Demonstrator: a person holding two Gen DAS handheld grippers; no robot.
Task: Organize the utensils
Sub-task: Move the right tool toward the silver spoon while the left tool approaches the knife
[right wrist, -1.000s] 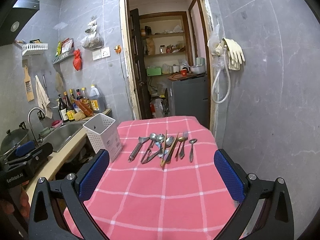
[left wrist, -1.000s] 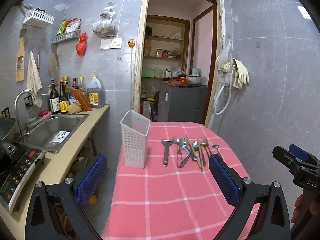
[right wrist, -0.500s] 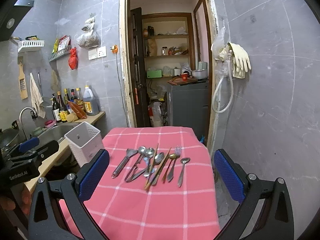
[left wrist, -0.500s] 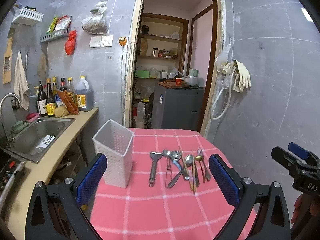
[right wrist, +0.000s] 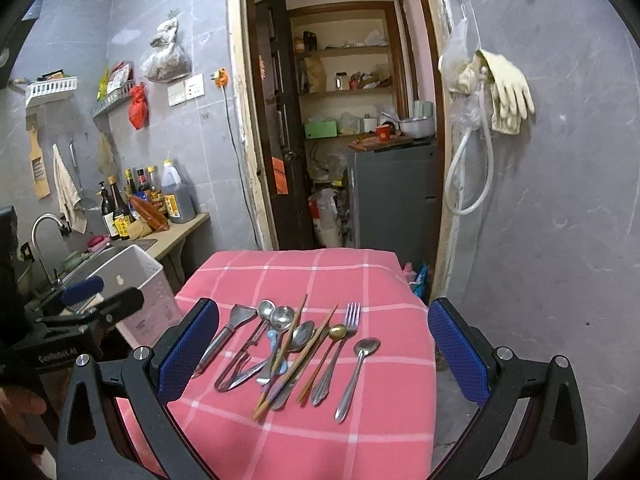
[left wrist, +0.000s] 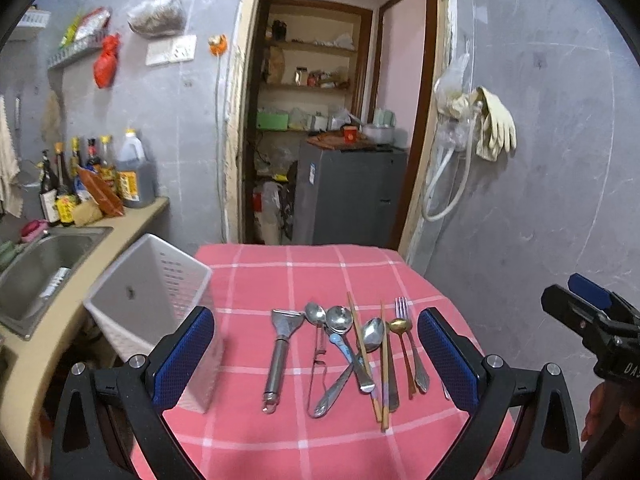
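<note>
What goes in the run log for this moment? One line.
phase: approach | left gripper: open | right gripper: open | utensils: on tablecloth | holder: empty

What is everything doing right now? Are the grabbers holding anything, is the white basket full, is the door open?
Left hand-held gripper: open, holding nothing.
Right hand-held gripper: open, holding nothing.
White utensil basket: upright, nothing visible inside.
Peeler: lying flat on the cloth.
Fork: lying flat.
Chopsticks: lying across the spoons.
Lone spoon: lying apart, at the right end of the row.
Dark door: open.
</note>
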